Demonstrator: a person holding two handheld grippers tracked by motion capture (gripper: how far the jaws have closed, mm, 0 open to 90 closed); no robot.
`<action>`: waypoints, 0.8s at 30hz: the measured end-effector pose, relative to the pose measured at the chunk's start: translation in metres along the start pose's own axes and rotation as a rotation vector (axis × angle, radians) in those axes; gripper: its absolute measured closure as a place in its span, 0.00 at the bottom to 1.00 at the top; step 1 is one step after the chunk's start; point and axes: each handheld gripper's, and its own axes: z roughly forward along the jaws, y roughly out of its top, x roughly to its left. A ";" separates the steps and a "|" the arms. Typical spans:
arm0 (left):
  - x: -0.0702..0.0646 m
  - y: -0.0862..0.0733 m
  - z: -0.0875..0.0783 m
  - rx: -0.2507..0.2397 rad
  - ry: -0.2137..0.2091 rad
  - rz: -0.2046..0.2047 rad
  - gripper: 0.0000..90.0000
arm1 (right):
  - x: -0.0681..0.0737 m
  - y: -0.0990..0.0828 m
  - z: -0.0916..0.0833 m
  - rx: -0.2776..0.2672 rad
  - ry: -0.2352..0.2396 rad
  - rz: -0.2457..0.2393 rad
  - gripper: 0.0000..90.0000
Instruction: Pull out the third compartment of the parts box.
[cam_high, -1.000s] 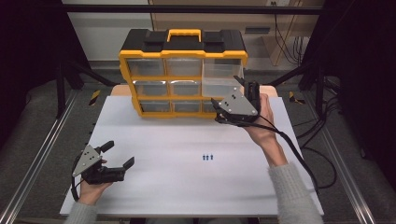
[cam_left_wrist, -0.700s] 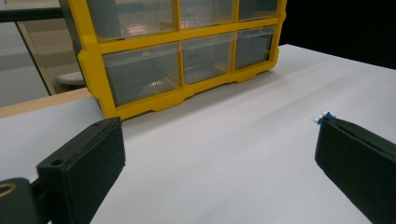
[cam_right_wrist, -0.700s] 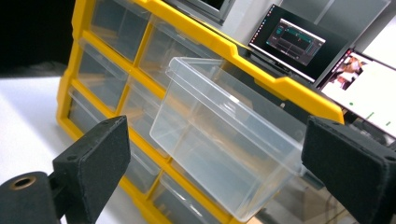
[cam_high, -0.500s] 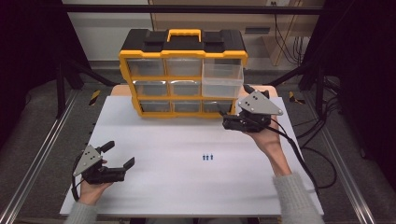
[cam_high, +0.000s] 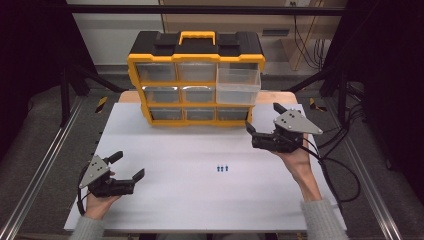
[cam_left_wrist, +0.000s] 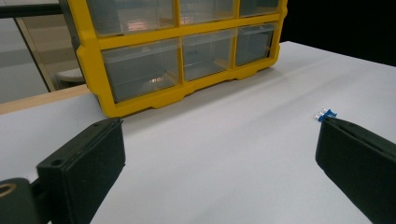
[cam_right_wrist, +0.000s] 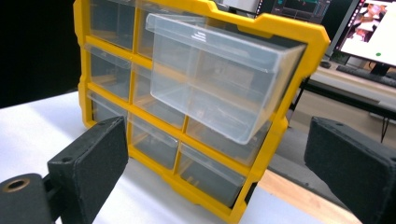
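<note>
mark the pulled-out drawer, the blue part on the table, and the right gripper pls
pulled-out drawer (cam_high: 238, 86): high view, its clear front face.
blue part (cam_high: 222, 168): high view, middle of the small piece.
right gripper (cam_high: 264, 123): high view, midway between its open jaws.

a lab or test workstation, a white table (cam_high: 200, 200) sitting inside a black metal frame (cam_high: 210, 9), cables (cam_high: 345, 170) trailing over grey flooring, a lit computer monitor (cam_right_wrist: 371, 32) glowing behind, a yellow parts organiser (cam_high: 196, 80) standing on the table
</note>
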 end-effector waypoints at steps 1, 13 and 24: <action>0.000 0.000 0.000 0.000 0.000 -0.002 0.01 | -0.001 -0.002 -0.001 0.003 0.000 0.004 0.08; -0.001 0.000 0.000 0.000 0.002 -0.004 0.01 | -0.004 -0.037 -0.013 0.039 0.018 0.083 0.07; 0.000 -0.002 0.002 0.008 0.005 -0.008 0.01 | -0.005 -0.071 -0.018 0.093 0.017 0.139 0.07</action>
